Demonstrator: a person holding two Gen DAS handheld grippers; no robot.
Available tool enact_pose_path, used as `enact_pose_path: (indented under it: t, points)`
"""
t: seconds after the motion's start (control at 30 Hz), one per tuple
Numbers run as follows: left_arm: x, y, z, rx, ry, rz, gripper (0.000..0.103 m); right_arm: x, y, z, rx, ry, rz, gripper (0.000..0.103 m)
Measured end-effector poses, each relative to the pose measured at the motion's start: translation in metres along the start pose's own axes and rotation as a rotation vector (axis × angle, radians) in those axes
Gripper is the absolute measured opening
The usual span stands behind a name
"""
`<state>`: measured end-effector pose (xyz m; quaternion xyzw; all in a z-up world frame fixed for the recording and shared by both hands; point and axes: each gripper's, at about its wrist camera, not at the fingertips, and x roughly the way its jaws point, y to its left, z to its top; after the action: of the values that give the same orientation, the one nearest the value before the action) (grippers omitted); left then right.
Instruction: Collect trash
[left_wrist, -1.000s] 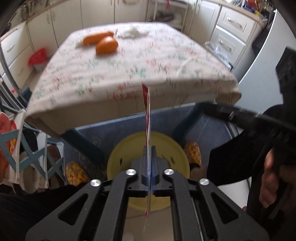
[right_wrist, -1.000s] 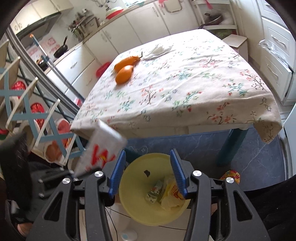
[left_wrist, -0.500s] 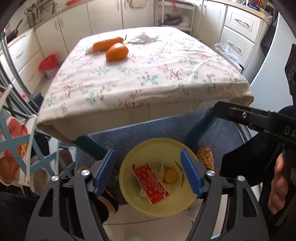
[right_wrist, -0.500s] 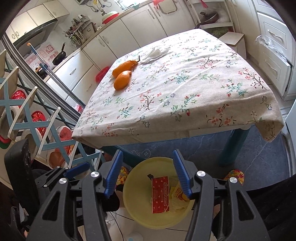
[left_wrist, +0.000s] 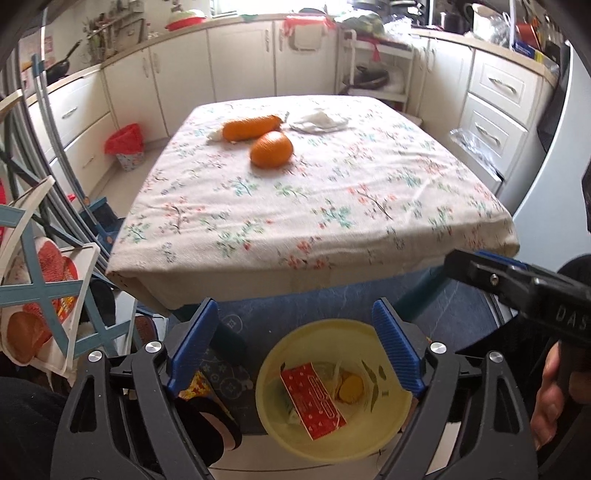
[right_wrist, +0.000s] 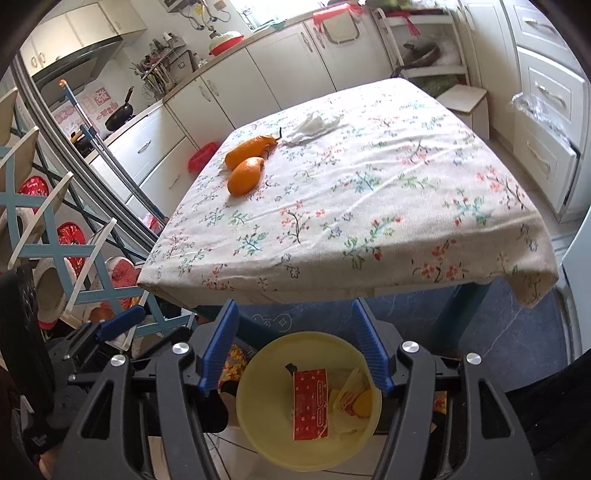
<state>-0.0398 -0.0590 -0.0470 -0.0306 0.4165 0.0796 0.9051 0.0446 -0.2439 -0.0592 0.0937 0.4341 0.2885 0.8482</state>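
Red wrapper (left_wrist: 312, 400) in yellow bin (left_wrist: 395, 439) beneath both spread, empty jaws; holder's hand (left_wrist: 550, 398) only leftward.

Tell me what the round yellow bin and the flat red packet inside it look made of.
Round yellow bin: probably plastic, judging by its smooth, evenly coloured moulded wall with a faint sheen. Flat red packet: likely printed paper or thin card, matte, lying flat with crisp straight edges; foil lining cannot be ruled out.

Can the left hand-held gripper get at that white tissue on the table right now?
Probably yes. The left hand-held gripper is open and empty, and the tissue lies uncovered at the table's far end; only the two orange fruits sit nearby.
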Motion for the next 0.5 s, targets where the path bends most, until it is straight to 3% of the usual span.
enact_pose_path:
  t: [0.5]
  points:
    - [-0.002, 0.014, 0.009, -0.073, -0.056, 0.047, 0.088, 0.001, 0.012, 0.005, -0.052, -0.031, -0.013, 0.063]
